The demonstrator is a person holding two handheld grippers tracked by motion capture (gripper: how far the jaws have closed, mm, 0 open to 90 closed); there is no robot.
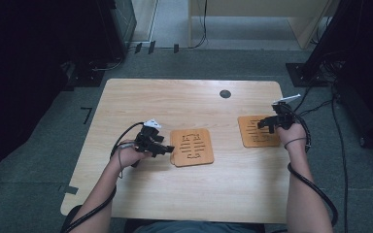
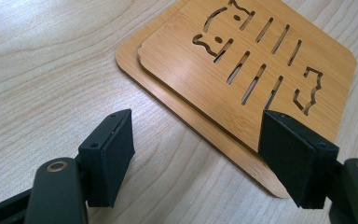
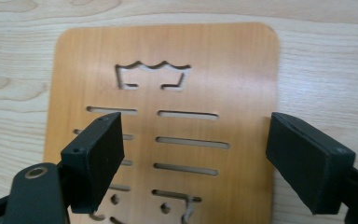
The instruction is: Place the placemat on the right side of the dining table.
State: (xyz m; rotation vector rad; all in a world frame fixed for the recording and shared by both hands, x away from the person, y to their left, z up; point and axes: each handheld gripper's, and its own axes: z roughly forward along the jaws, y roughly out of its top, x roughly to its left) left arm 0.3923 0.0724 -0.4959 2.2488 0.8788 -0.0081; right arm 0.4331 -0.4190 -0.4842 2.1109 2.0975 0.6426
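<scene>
Both tongs gape — left tongs [image 1: 167,149] beside the stacked coasters [image 1: 192,146], right tongs [image 1: 261,124] above a single coaster [image 1: 257,131] on the bench [image 1: 184,191]

coasters [image 2: 261,56]: smooth bamboo wood | table [image 1: 175,97]: pale matt woodgrain | claw pads [image 3: 98,158]: matt black

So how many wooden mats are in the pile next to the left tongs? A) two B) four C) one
A: in the left gripper view, the top mat with the fish-shaped cut-outs lies on a second mat, whose edge peeks out beside it.
</scene>
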